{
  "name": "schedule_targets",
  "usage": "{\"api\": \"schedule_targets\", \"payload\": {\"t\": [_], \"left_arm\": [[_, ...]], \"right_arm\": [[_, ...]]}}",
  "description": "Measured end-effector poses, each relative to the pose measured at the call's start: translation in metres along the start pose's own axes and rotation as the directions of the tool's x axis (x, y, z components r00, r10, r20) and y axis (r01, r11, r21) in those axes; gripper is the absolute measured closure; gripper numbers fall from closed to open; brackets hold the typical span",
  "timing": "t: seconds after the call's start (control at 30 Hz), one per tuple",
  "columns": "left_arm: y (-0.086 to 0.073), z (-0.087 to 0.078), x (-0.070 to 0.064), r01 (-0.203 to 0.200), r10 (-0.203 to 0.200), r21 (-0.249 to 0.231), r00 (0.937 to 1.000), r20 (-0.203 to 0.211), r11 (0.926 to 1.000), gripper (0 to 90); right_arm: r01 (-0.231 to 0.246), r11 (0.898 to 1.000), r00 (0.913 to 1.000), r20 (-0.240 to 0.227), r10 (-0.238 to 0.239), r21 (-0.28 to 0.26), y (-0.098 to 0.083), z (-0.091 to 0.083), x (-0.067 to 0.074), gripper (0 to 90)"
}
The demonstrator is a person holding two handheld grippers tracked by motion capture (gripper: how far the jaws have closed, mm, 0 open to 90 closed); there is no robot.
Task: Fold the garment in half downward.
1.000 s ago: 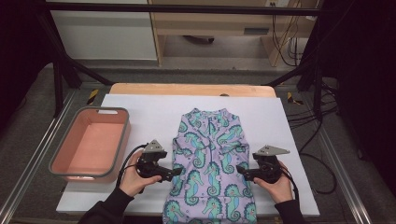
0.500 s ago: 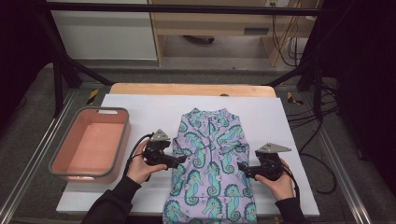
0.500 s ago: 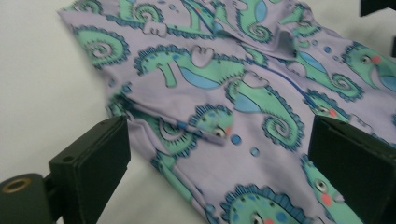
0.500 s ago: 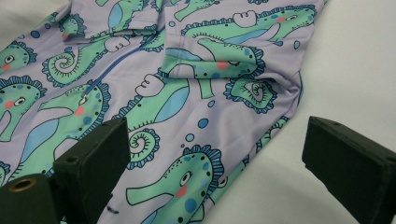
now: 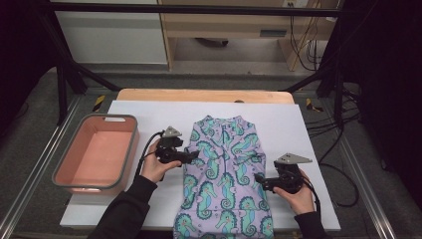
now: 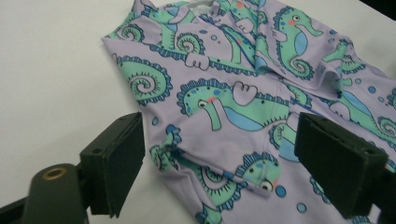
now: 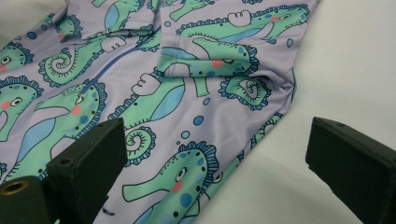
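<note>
Your right claw (image 5: 258, 179) waits wide open and empty at the seahorse garment's (image 5: 226, 174) near right edge on the counter (image 5: 308, 134), while farther up your left claw (image 5: 195, 156), jaws just narrowing on nothing, must next pinch the folded left sleeve edge.

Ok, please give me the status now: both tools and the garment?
Left tool open, closing in at garment left edge. Right tool open at right edge, nothing held. Garment flat on white sheet. Pink tub off left, no obstruction.

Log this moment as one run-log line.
left gripper: open, jaws closing, at garment left edge | right gripper: open at right edge | bin: empty
</note>
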State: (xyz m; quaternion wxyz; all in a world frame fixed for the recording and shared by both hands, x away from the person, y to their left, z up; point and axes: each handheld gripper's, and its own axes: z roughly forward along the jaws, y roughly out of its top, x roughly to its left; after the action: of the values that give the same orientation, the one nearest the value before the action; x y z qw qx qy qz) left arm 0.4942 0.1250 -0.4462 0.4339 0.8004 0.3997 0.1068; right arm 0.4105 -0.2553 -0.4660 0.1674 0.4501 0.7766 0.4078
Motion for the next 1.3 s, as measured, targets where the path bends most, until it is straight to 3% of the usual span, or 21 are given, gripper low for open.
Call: {"api": "schedule_targets", "payload": {"t": [0.43, 0.6, 0.97, 1.3], "left_arm": [[0.021, 0.021, 0.017, 0.025, -0.028, -0.026, 0.9954, -0.092, 0.9994, 28.3], [0.023, 0.032, 0.023, 0.025, -0.025, 0.003, 0.9928, -0.117, 0.9997, 34.8], [0.021, 0.054, 0.034, 0.051, -0.046, 0.03, 0.9894, -0.138, 0.9982, 46.1], [0.017, 0.063, 0.039, 0.063, -0.056, 0.042, 0.9869, -0.152, 0.9971, 58.9]], "right_arm": [[-0.004, 1.0, 1.0, 0.004, 0.004, 0.003, 0.0, -0.001, 0.0, 4.0], [0.002, 1.0, 1.0, 0.0, -0.002, 0.007, 0.0, 0.0, 0.001, 3.5], [0.009, 1.0, 0.9999, 0.005, -0.009, 0.017, -0.001, 0.001, 0.002, 3.2], [0.002, 1.0, 1.0, 0.008, -0.003, 0.019, 0.0, 0.001, 0.001, 4.7]]}}
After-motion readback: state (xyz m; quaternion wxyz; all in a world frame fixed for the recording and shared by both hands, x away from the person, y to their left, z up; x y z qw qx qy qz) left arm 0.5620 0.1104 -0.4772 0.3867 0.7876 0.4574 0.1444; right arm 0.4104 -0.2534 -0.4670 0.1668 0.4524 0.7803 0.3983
